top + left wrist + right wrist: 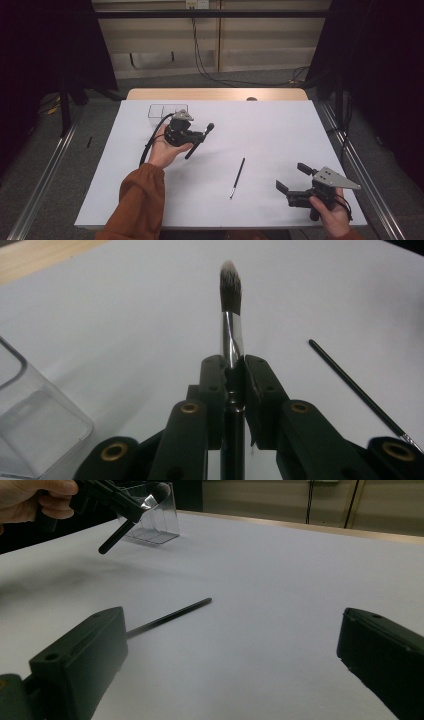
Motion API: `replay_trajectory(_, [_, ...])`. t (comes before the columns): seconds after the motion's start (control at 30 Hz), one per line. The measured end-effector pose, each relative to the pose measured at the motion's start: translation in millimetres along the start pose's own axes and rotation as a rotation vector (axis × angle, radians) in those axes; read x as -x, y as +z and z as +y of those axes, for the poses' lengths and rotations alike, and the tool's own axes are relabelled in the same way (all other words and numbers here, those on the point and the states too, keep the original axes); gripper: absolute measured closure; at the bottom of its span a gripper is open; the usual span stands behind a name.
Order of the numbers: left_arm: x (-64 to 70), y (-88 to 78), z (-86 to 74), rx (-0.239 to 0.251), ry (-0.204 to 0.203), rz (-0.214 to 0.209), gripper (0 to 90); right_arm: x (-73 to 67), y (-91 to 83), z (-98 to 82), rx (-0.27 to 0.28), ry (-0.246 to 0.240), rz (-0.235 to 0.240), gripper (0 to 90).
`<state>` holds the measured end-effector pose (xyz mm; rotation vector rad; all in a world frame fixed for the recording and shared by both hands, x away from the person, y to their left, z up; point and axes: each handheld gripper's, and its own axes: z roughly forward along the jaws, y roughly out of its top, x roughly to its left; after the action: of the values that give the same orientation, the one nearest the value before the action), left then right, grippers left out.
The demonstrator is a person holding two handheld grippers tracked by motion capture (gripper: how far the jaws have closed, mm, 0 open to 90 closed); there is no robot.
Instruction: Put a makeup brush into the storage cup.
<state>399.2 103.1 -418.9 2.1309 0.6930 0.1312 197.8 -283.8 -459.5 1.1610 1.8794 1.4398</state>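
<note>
1. Just beside the clear box [167, 110], on its near side, the left gripper [200, 136] is clamped on a thick brush [231, 315], lifted off the desk [280, 125].
2. That brush has a black handle, a shiny metal collar and a soft, rounded tuft with pale tips.
3. Well apart from the box, toward the person's side, a thin brush [237, 178] lies flat on the matte white sheet: a slim black stick with what looks like a tiny tip.
4. Farther from the box again, the right gripper [294, 178] rests with its jaws spread wide, empty.
5. Judging by this, the job is about halfway: the thick brush is picked up but not yet in the box, which is hard, see-through and seemingly divided; the thin brush is untouched.
</note>
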Motion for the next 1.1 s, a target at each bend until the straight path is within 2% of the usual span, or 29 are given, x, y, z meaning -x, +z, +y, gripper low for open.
replay_trajectory(0.13, [1.9,-2.9,-1.3,0.033,0.001,0.015,79.5,-0.1,-0.1,0.0,0.0,-0.001,0.001,0.0])
replay_trajectory(0.53, [1.8,-12.0,-8.2,0.123,-0.005,0.013,79.5,-0.5,0.2,0.1,0.0,-0.001,-0.001,0.0])
replay_trajectory(0.83, [3.9,-22.8,-7.3,0.187,0.002,0.02,79.4,-0.5,0.0,0.1,0.001,-0.001,-0.001,0.0])
replay_trajectory(1.1, [4.2,-32.6,-5.5,0.24,-0.009,0.023,79.4,-0.8,0.1,0.2,0.002,0.001,0.0,0.0])
